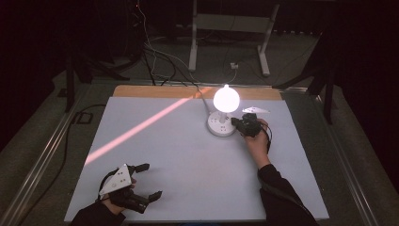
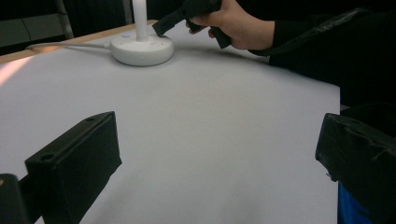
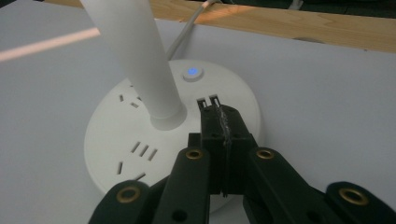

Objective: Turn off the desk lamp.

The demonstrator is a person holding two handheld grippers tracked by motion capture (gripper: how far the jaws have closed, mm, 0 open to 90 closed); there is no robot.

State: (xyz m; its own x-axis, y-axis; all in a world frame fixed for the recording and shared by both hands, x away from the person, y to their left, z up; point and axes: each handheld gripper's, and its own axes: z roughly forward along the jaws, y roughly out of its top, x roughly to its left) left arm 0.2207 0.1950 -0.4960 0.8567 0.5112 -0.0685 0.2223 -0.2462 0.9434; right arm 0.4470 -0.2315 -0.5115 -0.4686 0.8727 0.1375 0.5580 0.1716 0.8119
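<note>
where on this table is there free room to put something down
The white table top is bare between the lamp base and the left gripper, and along its far left side, crossed by a streak of light. It is crowded at the lamp base, where the shut right gripper hovers over its top beside the lit lamp and cord.

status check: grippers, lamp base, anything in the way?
Right gripper shut, tips over lamp base beside its lit button. Left gripper open, nothing held. Lamp stem close beside the tips.
</note>
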